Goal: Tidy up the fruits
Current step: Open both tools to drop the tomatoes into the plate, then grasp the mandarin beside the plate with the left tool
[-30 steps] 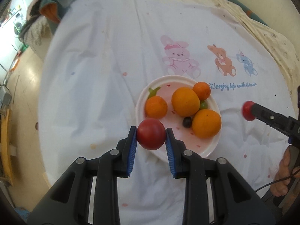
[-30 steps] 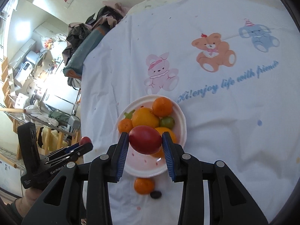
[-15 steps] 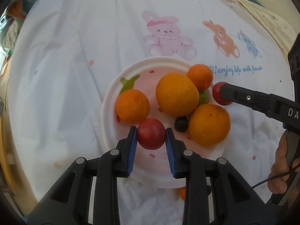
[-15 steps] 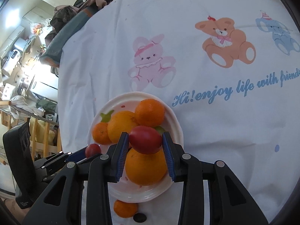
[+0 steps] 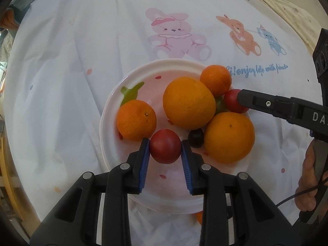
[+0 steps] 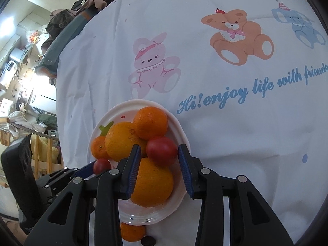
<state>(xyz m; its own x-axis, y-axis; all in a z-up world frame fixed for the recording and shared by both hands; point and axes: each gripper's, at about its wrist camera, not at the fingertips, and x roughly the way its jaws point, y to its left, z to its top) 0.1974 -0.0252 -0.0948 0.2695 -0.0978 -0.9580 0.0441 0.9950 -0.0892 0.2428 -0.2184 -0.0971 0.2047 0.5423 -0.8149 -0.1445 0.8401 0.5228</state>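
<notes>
On a white cloth [image 6: 235, 143] printed with a rabbit, a bear, an elephant and the blue words "Hi!enjoy life with friends" sits a pink plate [image 5: 131, 78] of oranges [image 5: 188, 102]. Over its near side the left gripper [image 5: 165, 148] has a red tomato [image 5: 165, 146] between its blue pads, the jaws opening though both pads touch it. The right gripper [image 6: 158, 153], lettered "DA" on its body in the left view, is opening too; a second tomato [image 6: 162, 150] lies between its pads with gaps either side, resting on the oranges.
</notes>
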